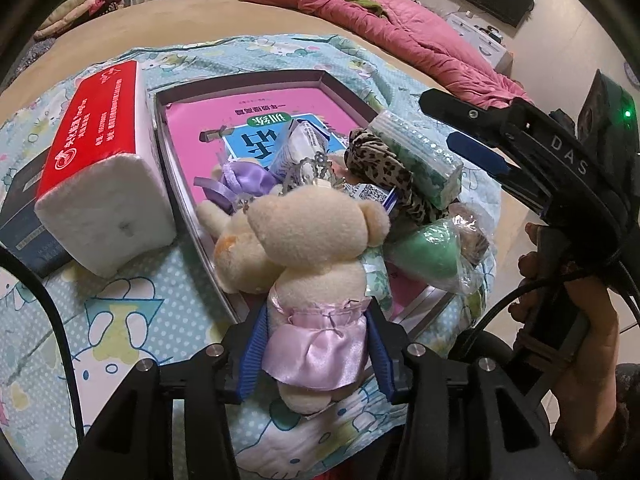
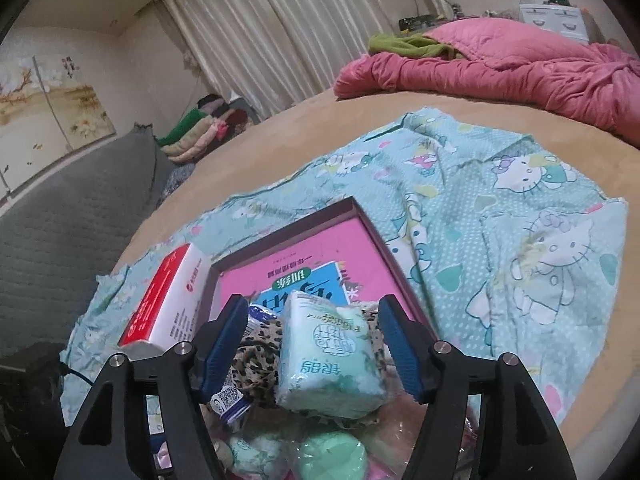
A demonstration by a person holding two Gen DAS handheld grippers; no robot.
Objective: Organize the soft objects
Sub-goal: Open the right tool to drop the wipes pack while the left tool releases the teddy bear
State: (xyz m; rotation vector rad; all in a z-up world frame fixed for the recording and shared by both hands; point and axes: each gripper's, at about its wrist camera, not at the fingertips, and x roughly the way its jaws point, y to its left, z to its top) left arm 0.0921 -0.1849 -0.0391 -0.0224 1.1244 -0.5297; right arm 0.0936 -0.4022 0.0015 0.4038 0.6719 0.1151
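My left gripper (image 1: 316, 344) is shut on a cream teddy bear (image 1: 316, 248) in a lilac satin skirt, held at the near edge of a shallow dark-rimmed tray (image 1: 240, 84). The tray holds a pink book (image 1: 256, 120), a purple bow, a leopard-print cloth (image 1: 380, 168), a green tissue pack (image 1: 420, 156) and a bagged green sponge (image 1: 424, 256). My right gripper (image 2: 316, 344) is open, its blue pads either side of the green tissue pack (image 2: 328, 360) lying on the leopard cloth (image 2: 256, 360). It also shows in the left wrist view (image 1: 472, 128).
A red and white tissue box (image 1: 100, 172) stands left of the tray, also in the right wrist view (image 2: 168, 304). A Hello Kitty sheet (image 2: 500, 208) covers the tan bed. A pink quilt (image 2: 500, 68) lies at the far side. A dark box (image 1: 24, 224) is at far left.
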